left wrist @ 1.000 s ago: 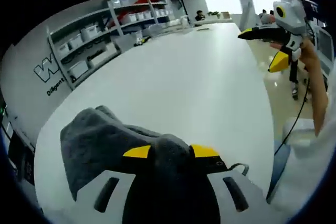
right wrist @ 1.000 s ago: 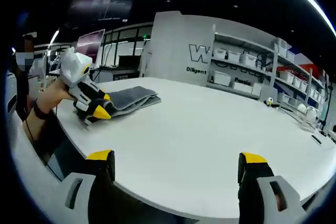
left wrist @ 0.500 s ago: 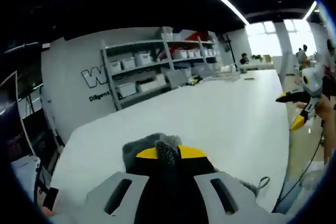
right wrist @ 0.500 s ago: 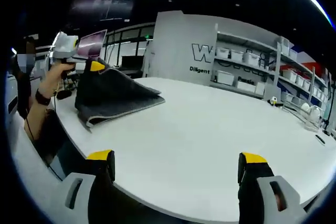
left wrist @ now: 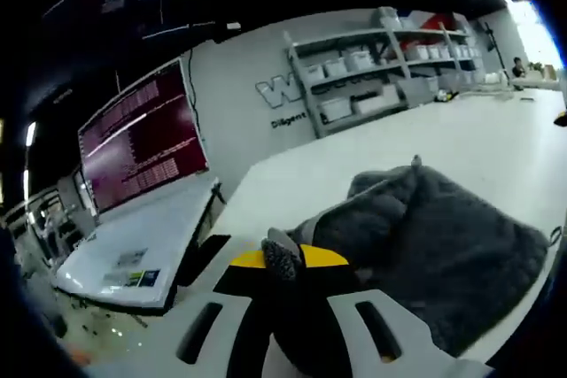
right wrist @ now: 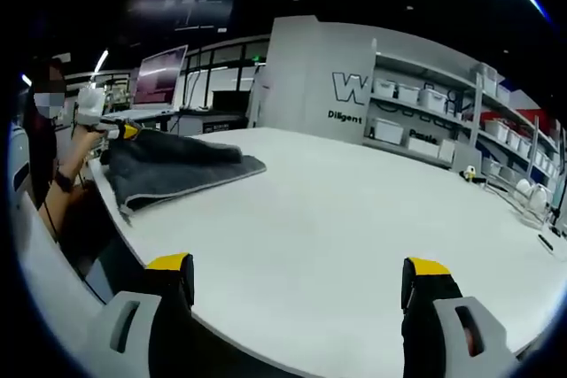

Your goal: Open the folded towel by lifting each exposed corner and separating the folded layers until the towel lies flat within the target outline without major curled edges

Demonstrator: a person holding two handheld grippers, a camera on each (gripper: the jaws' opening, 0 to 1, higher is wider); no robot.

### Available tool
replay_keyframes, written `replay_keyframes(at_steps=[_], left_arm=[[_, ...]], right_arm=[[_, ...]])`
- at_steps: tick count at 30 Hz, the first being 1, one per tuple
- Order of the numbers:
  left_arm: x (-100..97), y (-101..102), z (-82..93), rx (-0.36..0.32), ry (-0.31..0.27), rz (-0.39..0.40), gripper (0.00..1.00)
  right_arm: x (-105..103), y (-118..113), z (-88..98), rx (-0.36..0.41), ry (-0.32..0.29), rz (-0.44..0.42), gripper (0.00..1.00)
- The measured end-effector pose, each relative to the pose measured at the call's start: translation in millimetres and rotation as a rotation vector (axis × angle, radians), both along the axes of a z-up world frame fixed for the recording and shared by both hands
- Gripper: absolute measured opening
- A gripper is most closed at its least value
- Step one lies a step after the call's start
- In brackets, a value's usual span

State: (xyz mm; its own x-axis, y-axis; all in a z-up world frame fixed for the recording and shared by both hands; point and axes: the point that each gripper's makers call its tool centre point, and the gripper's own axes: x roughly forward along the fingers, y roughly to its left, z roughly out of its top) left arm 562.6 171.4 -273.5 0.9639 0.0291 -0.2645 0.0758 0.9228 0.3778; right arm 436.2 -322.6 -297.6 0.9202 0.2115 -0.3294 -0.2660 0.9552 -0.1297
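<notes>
At the table corner nearest the person, we see the grey towel lying partly opened. Left gripper has its jaws closed on a towel corner, raised off the surface. Right gripper hangs over the table's near edge, jaws spread wide, holding nothing.

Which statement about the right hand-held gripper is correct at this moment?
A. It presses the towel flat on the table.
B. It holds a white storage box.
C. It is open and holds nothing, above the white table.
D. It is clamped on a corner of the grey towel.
C: the right hand-held gripper stands open with nothing between its jaws above the white table, while the left hand-held gripper grips the grey towel.
</notes>
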Motion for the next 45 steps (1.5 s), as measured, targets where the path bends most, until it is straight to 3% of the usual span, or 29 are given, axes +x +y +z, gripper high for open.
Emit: replay_keyframes(at_steps=[5,9,13,18,24,27,29,31,33,37,41,45], left_arm=[[-9.3,-2.8,-35.6,0.019,0.07,-0.013,0.08],[-13.1,-1.9,-50.4,0.022,0.085,-0.014,0.08],[-16.3,-3.9,-44.9,-0.007,0.075,-0.043,0.12],[-25.1,-8.2,-23.3,-0.084,0.031,-0.103,0.22],[-42.6,-45.6,10.3,-0.205,-0.029,-0.308,0.41],[-53.0,-75.4,31.2,-0.251,-0.068,-0.441,0.6],[-58.0,-92.7,35.2,-0.265,-0.056,-0.495,0.82],[-63.6,-110.9,34.0,-0.271,-0.029,-0.558,0.95],[-70.2,-128.5,27.3,-0.267,0.012,-0.625,0.97],[-75.6,-146.5,12.7,-0.288,0.071,-0.67,0.99],[-79.9,-151.5,1.7,-0.332,0.112,-0.676,0.99],[-84.4,-147.0,-1.1,-0.34,0.118,-0.658,0.99]], right_arm=[[0.6,5.2,-0.1,-0.003,0.003,0.013,0.99],[0.0,8.9,1.2,-0.008,0.003,0.025,0.99],[0.1,11.1,0.5,-0.009,0.007,0.029,0.99],[1.3,18.2,0.0,-0.012,0.013,0.048,0.99],[5.2,23.1,0.5,-0.017,0.017,0.06,0.99],[7.7,27.2,1.0,-0.021,0.018,0.069,0.99],[10.6,33.2,1.5,-0.021,0.019,0.083,0.99],[12.5,39.0,1.2,-0.024,0.02,0.099,0.99],[14.5,47.3,0.3,-0.023,0.024,0.125,0.99],[16.8,61.2,-2.2,-0.014,0.03,0.168,0.99],[17.2,72.4,-6.0,-0.01,0.042,0.2,0.99],[15.8,100.8,-13.4,0.0,0.066,0.285,0.99]])
